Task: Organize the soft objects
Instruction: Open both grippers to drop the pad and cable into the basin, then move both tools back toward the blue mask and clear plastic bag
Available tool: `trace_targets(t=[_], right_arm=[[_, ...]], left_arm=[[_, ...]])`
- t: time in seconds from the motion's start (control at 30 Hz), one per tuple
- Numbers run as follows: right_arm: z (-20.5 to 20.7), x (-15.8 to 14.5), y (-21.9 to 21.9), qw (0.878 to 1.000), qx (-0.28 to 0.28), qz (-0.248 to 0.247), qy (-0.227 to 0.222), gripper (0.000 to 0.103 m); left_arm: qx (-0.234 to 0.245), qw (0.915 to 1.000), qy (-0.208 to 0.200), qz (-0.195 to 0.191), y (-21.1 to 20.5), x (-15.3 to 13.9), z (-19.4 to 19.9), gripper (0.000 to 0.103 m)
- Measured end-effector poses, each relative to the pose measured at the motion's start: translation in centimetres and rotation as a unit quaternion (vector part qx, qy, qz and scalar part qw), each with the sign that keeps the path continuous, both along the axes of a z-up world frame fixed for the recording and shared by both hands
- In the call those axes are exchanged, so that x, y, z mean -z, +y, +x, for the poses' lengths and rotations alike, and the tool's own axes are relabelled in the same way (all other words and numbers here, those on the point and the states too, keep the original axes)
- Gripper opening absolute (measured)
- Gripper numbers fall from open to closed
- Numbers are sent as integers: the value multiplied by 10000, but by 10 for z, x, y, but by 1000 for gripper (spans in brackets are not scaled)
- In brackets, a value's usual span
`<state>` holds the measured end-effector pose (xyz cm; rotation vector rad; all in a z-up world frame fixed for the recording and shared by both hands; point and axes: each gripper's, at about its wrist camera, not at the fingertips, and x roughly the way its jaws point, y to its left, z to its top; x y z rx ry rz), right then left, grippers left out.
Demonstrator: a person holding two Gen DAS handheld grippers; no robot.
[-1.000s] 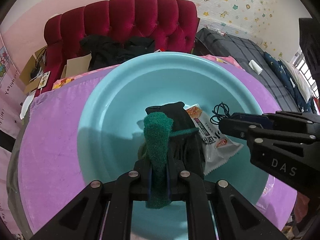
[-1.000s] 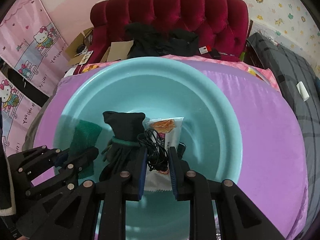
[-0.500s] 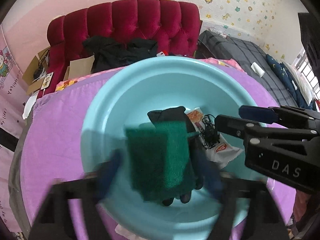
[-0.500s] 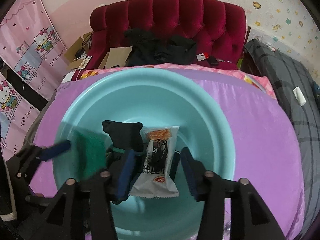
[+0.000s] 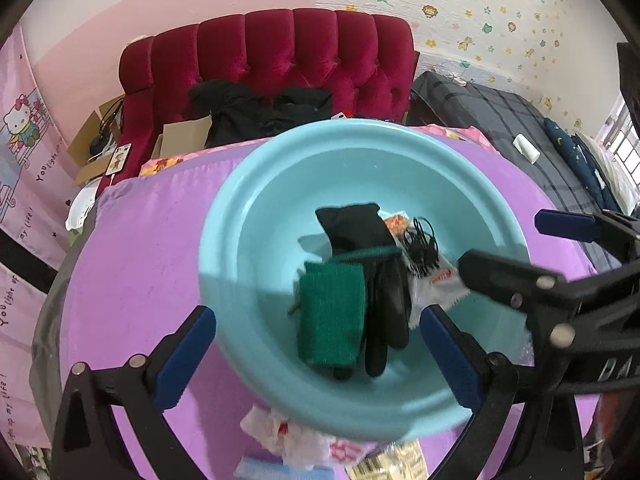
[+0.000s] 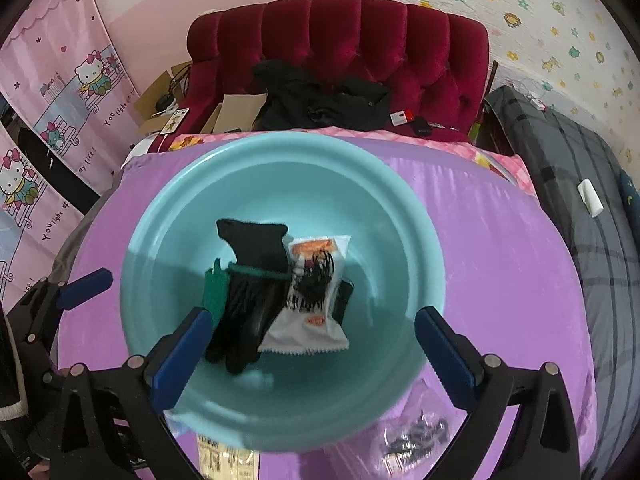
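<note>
Left wrist view: both grippers hang over a basin on a purple-covered bed.
In the basin lie a black glove, a green cloth, a snack packet and a cord: all light and limp, best pinched at a bunched edge. Left gripper and right gripper are opening their fingers, nothing between them.
</note>
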<state>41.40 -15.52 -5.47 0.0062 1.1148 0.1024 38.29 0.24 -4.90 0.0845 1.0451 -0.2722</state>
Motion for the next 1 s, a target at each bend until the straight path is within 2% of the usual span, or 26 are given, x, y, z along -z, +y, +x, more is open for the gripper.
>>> trace_targets(t=[0.43,0.7,0.83,1.0], right_arm=[[-55,-20,-15,9999,-67,-87,-56,103],[-91,-28,-29,9999,-106,-89,-79,103],[-111,-29,-37,9999,-65,-52,-117,103],[-131,-27,-44,9997,-31,-119,-201,103]], left_arm=[[54,9996,-196,171,13,-21,-58,103],[29,9996,-214,172,24,-20,-95,103],[6,9992,-253,307,29,-16,-113,103],[-2,9994,-274,229,36,-12,-134,103]])
